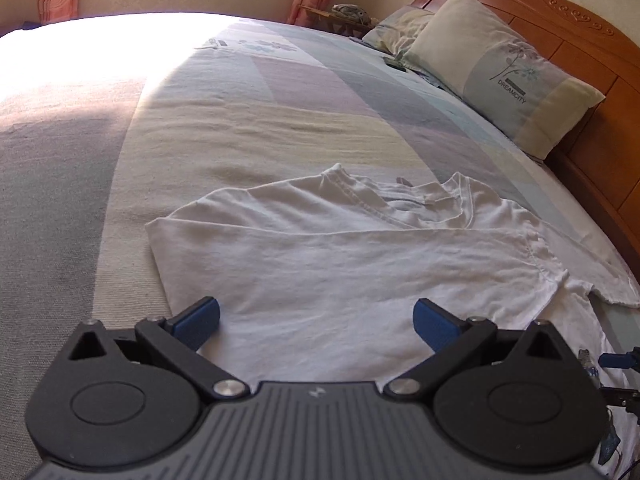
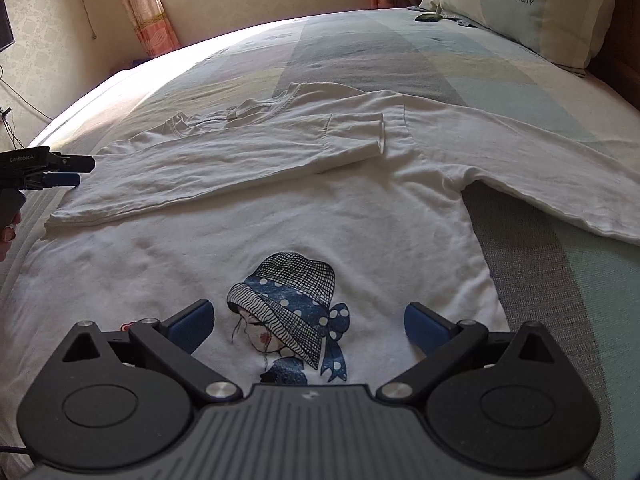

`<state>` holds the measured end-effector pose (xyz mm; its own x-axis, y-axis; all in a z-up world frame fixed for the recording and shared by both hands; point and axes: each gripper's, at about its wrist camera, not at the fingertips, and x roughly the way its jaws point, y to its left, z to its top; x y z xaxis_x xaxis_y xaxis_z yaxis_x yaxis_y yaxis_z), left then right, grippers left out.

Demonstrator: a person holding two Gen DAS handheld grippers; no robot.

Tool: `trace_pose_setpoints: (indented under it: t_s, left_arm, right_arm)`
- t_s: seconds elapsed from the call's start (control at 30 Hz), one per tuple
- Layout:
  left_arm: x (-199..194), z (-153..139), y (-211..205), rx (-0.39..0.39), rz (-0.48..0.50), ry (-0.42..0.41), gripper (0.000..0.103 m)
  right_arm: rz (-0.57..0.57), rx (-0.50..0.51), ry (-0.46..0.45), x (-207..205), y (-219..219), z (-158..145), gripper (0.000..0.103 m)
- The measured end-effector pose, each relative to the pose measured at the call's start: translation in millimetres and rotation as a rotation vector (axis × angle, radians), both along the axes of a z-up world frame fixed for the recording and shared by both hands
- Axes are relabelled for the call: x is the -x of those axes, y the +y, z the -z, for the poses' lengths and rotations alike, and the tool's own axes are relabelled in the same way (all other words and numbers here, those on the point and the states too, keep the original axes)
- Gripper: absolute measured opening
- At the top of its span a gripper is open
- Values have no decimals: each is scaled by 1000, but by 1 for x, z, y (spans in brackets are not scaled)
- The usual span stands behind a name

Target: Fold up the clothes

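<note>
A white long-sleeved shirt (image 2: 304, 216) lies flat on the bed (image 2: 540, 280), near its foot-side edge, one sleeve (image 2: 224, 168) folded across the chest. The left gripper (image 1: 316, 320) and the right gripper (image 2: 306, 322) both hover above the fabric, fingers spread wide, holding nothing. Pillows (image 1: 504, 76) rest against the headboard (image 1: 592, 64).

White long-sleeve shirt (image 2: 280, 216) flat on bed, print of girl in hat facing up, one sleeve (image 2: 224, 160) folded across chest, other spread out.
</note>
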<state>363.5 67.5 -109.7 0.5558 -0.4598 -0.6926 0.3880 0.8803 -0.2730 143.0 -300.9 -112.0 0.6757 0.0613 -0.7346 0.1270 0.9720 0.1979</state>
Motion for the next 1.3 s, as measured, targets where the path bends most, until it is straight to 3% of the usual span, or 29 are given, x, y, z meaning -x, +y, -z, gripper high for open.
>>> trace_pose_setpoints:
  t_s: [0.13,0.23,0.33,0.43,0.5,0.6,0.73,0.8,0.87,0.97,1.07,1.17,1.3]
  left_arm:
    - [-14,-13,16,71,-58,-9,102]
    - [-30,-10,15,116,-36,10,102]
    - [-45,2,12,75,-59,15,102]
    - [-46,-16,9,23,-127,8,102]
    - [-34,-32,5,29,-95,-26,102]
    - [0,-48,-16,-48,18,-65,102]
    - [42,-29,-37,-172,106,-38,102]
    - [52,-14,-41,-213,98,8,102]
    - [59,-5,-39,-227,78,26,102]
    - [71,-20,-36,-227,44,13,102]
    - [97,-49,-42,-208,83,-58,102]
    - [127,-63,-57,-253,129,-92,102]
    - [164,-47,-70,-279,164,-41,102]
  right_arm:
    - [-26,17,3,0,1,1,103]
    - [-42,57,12,-2,6,3,103]
    - [-49,88,17,-3,10,4,103]
    - [-52,90,20,-3,10,4,103]
    - [-46,79,17,-2,8,4,103]
    - [-35,77,14,-2,8,4,103]
    - [-11,74,19,-1,10,1,103]
    - [1,39,15,3,7,-3,103]
    - [16,2,2,9,3,-9,103]
    - [33,0,-17,21,-1,-20,103]
    - [33,36,-36,34,-2,-30,103]
    - [-19,110,-37,43,9,-33,103]
    - [-117,137,-23,51,30,-27,103]
